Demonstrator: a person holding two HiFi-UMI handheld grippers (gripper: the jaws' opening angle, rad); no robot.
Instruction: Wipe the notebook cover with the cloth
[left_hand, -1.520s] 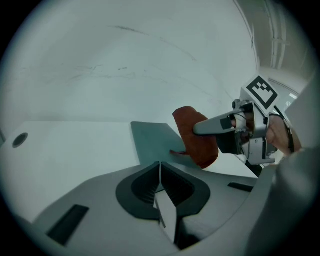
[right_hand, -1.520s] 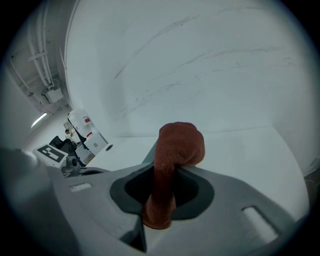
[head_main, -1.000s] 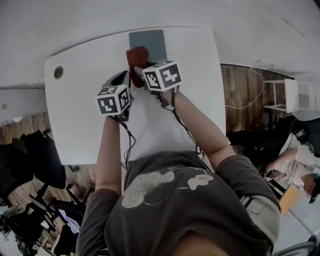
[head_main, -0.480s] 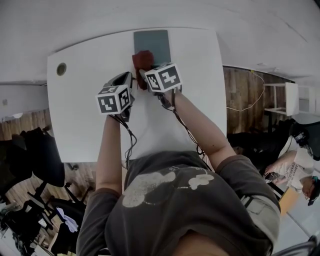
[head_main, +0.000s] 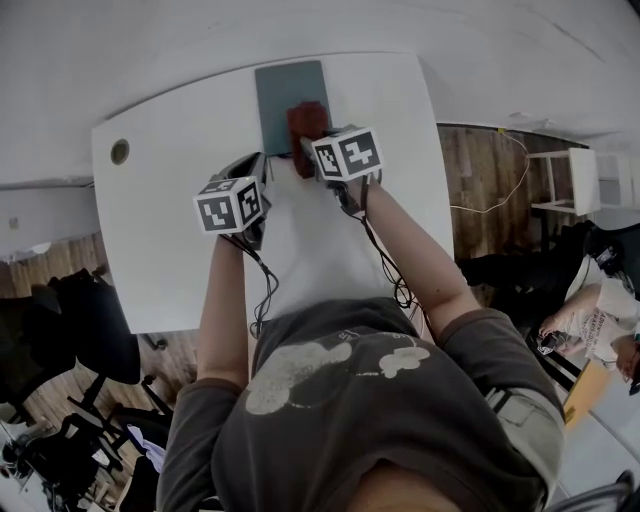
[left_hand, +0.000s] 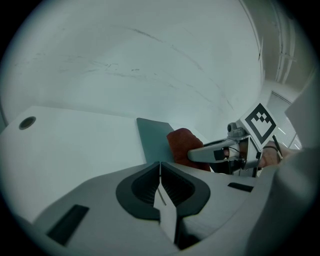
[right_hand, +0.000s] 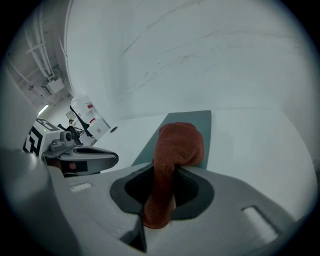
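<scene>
The cloth (right_hand: 176, 142), a rust-red nappy fabric, was pinched between the jaws of the right gripper (right_hand: 168, 172). Its tail hung down behind the pads, and its free end was bunched into a soft wad resting on the notebook (head_main: 278, 95). The notebook lay flat at the far edge of the white counter (head_main: 170, 230), with the wad on the near right part of its grey-green cover. The cloth looked light and limp, so it would likely fold and drag rather than push, and a thick fold held close to the wad seemed the right place to grip it. The notebook looked thin, flat and smooth, so it might slide on the slick counter unless steadied at a bare near corner. The left gripper (left_hand: 160, 165) had its jaws pressed together on nothing and sat just beside the right one, over bare counter short of the notebook. The head view gave the whole layout and showed the left gripper off the cover, but the marker cubes hid both sets of jaws. Only the right gripper view showed the pinch itself. The left gripper view showed the wad side-on under the other gripper's jaw, though not how firmly it was pressing.
</scene>
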